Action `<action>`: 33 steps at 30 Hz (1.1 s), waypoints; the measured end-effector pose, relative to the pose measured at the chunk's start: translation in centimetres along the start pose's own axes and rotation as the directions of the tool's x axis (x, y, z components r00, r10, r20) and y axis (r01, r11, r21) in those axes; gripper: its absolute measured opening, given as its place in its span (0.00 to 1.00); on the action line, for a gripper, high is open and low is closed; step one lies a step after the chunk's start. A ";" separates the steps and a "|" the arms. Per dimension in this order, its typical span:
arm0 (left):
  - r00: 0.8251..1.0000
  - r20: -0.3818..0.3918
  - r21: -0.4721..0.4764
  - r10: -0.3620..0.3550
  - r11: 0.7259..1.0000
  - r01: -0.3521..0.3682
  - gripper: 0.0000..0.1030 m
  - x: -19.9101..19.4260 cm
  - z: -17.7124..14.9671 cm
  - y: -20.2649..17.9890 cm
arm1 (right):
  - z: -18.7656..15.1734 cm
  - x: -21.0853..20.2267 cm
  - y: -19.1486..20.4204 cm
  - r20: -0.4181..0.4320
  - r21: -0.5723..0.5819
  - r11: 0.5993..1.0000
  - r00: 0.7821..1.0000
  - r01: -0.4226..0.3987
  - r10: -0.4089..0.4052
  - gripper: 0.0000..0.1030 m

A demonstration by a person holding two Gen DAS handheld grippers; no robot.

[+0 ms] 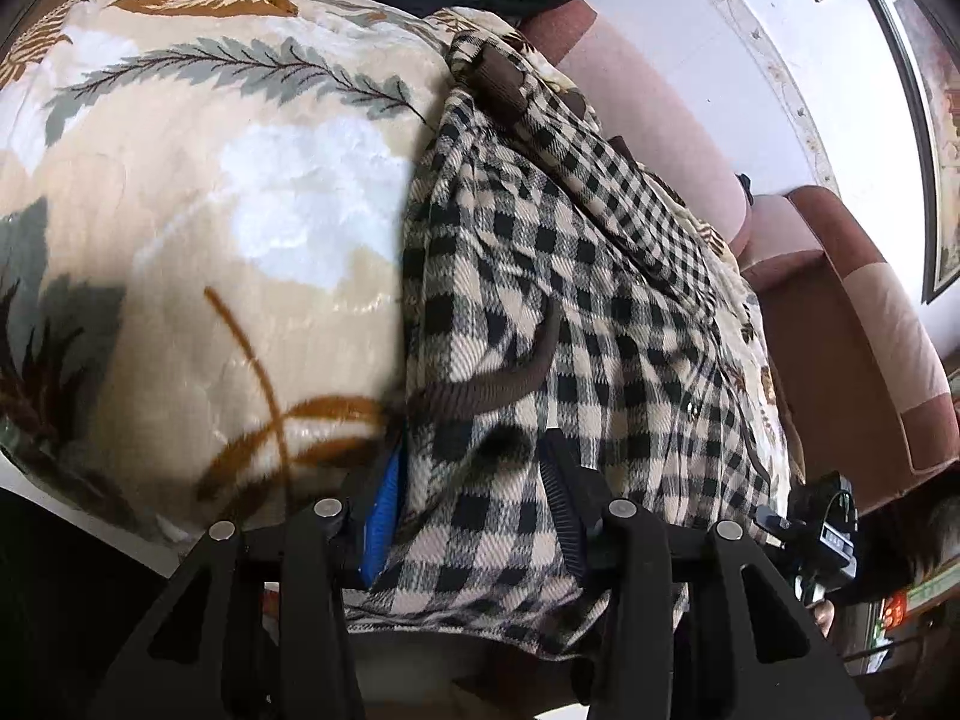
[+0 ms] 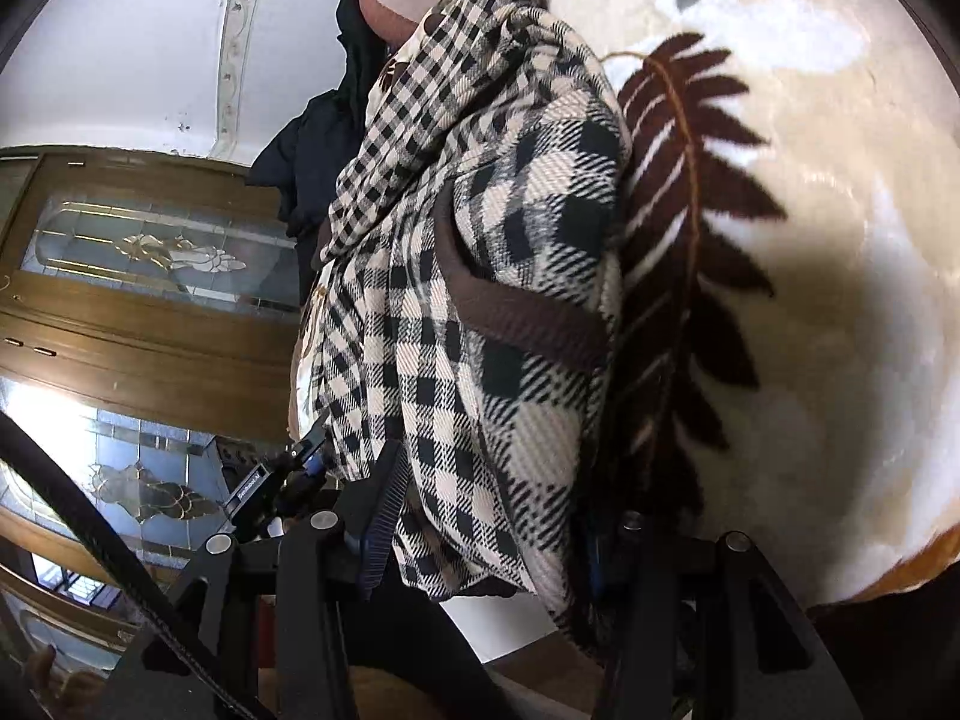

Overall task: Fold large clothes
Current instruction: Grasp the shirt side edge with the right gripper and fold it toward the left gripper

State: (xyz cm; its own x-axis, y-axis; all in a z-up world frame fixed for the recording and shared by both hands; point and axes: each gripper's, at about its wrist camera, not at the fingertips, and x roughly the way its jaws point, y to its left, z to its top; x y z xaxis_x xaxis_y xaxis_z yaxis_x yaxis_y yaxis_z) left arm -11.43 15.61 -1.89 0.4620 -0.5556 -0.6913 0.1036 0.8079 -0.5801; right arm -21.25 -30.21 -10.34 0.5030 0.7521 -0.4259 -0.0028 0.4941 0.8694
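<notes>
**Ana:** Behind everything, a fleecy leaf-print blanket (image 1: 198, 192) covers the seat, with a pinkish-brown sofa (image 1: 840, 324) and a white wall (image 1: 690, 60) beyond.

**Ben:** And the tools?

**Ana:** Both are clamped on the same checked jacket (image 1: 540, 276). The left gripper (image 1: 474, 516) has a thick bunch of hem pressed between its jaws, half closed. The right gripper (image 2: 486, 540) likewise pinches a bundle of cloth. The jacket hangs from them and trails up across the blanket.

**Ben:** How will it handle?

**Ana:** Soft and floppy, I'd judge, with some weight; the woven flannel should grip well against the ribbed pads. The brown corduroy trim (image 1: 498, 390) looks firmer, so hem corners or shoulder seams seem the best holds.

**Ben:** Any writing?

**Ana:** A small white word on the other gripper's body, in the right view, too tiny to read.
</notes>
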 end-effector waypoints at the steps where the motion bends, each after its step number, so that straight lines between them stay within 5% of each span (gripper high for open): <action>1: 1.000 -0.008 0.007 -0.006 1.000 0.006 0.48 0.0 -0.2 -0.1 | -0.1 0.1 0.0 0.000 0.001 1.000 1.000 -0.005 0.005 0.52; 7: 0.998 -0.041 0.103 0.046 0.994 -0.042 0.49 0.2 -1.3 -1.4 | -0.3 0.8 0.0 0.006 -0.005 1.000 1.000 -0.020 0.020 0.52; 9: 0.996 -0.036 0.120 0.081 0.990 -0.076 0.42 0.4 -1.7 -1.8 | -0.7 0.4 -0.4 0.002 -0.011 1.000 1.000 -0.021 0.021 0.51; 15: 0.996 -0.020 0.078 0.083 0.994 -0.081 0.38 0.3 -2.1 -1.1 | -0.9 0.6 -0.7 -0.007 -0.008 1.000 1.000 -0.026 0.026 0.47; 21: 0.996 -0.062 0.105 0.057 0.993 -0.050 0.66 0.9 -3.1 -1.9 | -1.6 1.0 -0.3 -0.028 -0.021 1.000 0.999 -0.017 0.017 0.47; 25: 0.990 -0.074 0.153 0.121 0.982 -0.109 0.69 1.8 -4.1 -3.1 | -2.5 1.6 0.0 -0.046 -0.029 1.000 0.999 -0.004 0.003 0.47; 26: 0.986 -0.077 0.170 0.147 0.977 -0.132 0.65 1.9 -4.3 -3.4 | -2.7 1.8 0.1 -0.052 -0.033 0.999 0.999 0.005 -0.007 0.47; 28: 0.970 -0.065 0.180 0.235 0.959 -0.220 0.27 2.0 -4.3 -3.6 | -3.4 2.2 0.5 -0.054 -0.053 0.998 0.997 0.046 -0.049 0.41; 30: 0.978 -0.080 0.109 0.195 0.976 -0.186 0.10 1.0 -3.9 -2.6 | -3.9 2.7 0.9 -0.064 -0.075 0.992 0.992 0.102 -0.107 0.19; 33: 0.982 -0.049 0.044 0.182 0.983 -0.180 0.06 -1.9 -3.4 -1.7 | -4.7 2.3 2.5 -0.050 -0.124 0.979 0.984 0.161 -0.169 0.08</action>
State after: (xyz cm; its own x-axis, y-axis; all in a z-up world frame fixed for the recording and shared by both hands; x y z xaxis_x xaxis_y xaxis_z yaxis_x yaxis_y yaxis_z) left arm -15.45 14.66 -1.07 0.4292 -0.4082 -0.8057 0.0578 0.9027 -0.4265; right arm -24.15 -25.27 -10.33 0.4523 0.6789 -0.5784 -0.0284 0.6592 0.7514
